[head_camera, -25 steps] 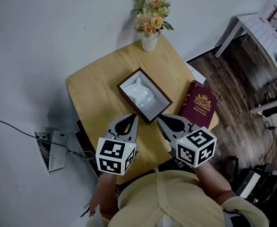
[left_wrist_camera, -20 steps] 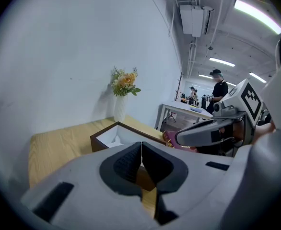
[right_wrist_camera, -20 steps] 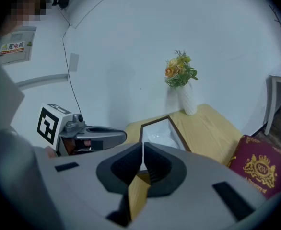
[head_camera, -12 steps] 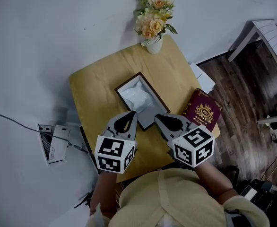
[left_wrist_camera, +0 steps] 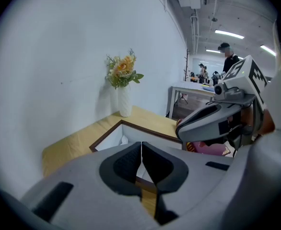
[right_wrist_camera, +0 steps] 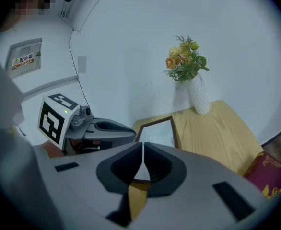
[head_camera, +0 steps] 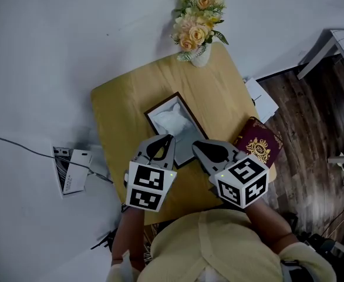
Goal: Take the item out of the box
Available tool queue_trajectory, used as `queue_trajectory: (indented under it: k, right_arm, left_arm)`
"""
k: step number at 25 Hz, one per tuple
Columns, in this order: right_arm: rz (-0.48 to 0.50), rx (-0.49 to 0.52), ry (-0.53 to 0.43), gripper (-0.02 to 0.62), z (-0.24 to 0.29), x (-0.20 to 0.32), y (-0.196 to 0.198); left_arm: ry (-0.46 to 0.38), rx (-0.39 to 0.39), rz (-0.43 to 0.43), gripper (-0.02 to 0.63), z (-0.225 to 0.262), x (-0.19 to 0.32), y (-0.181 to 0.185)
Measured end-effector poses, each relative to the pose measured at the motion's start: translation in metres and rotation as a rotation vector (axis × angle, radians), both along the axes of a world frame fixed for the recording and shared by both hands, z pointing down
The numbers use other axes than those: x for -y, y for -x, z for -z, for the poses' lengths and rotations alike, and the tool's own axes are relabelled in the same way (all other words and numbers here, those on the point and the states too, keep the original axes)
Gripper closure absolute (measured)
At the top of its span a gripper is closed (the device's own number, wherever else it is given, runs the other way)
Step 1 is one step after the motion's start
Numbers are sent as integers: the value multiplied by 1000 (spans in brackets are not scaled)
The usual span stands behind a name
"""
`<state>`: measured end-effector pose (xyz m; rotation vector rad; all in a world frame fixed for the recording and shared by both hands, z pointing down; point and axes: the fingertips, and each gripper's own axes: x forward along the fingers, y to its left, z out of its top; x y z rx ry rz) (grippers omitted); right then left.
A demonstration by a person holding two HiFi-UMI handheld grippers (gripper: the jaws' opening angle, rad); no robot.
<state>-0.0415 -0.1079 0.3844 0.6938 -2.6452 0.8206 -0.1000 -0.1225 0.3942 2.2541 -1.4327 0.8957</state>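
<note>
1. Wooden and pale yellow, the tabletop [head_camera: 128,104] is filling the middle of the head view. A dark-rimmed box [head_camera: 162,103] is lying open at its centre, mouth upward, probably so its contents can be reached from above. The white, crumpled-looking item [head_camera: 173,122] is sitting inside the box, not yet lifted. The left tongs [head_camera: 170,138] and the right tongs [head_camera: 195,145] are hovering side by side over the box's near corner, tips aiming at it. Neither is touching the item, so the reach seems to be only beginning.

2. From the left gripper view, the left tongs are showing their jaws pressed fully together, with nothing between them. The box rim is lying just beyond the tips, and the right tongs are hanging close alongside. A maroon book [left_wrist_camera: 210,149] is peeking out beneath them, lying clear of the box near the tabletop's edge.

3. From the right gripper view, the right tongs are likewise closed tight and holding nothing, pointing toward the box's near corner. A white vase of flowers [right_wrist_camera: 198,97] is standing at the far corner against the wall, well apart from the box, so it is not blocking the way. Both pairs will probably need opening before either can take hold of the item.
</note>
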Motion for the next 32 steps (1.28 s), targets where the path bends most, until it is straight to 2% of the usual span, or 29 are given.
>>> queue_trajectory:
  k: [3,6,11,14,21,26,32]
  right_arm:
    - [10,-2,9,563,-3,4,-2]
    - [19,-12,16,563,-8,7,-3]
    - [28,-13,12,563,-8,9,-3]
    - [25,-16,18,563,-11,10,-6]
    - [39,-45,11,563,-18,16,-12]
    - [43,-60,5,563,-21,23,-14]
    - [47,-67,8,563,-24,29,-15]
  left_arm:
    - [18,62,-21,583,-5,4,-2]
    - [34,174,-57,583,-14,8,-1]
    - [87,363,-179,583,-28,15,1]
    - [90,437,-240,583,-31,23,0]
    - [143,520,-348,583,-47,36,-5]
    - [201,555,-391,583,-60,41,0]
    - [284,559,-450,581,-72,39,-4]
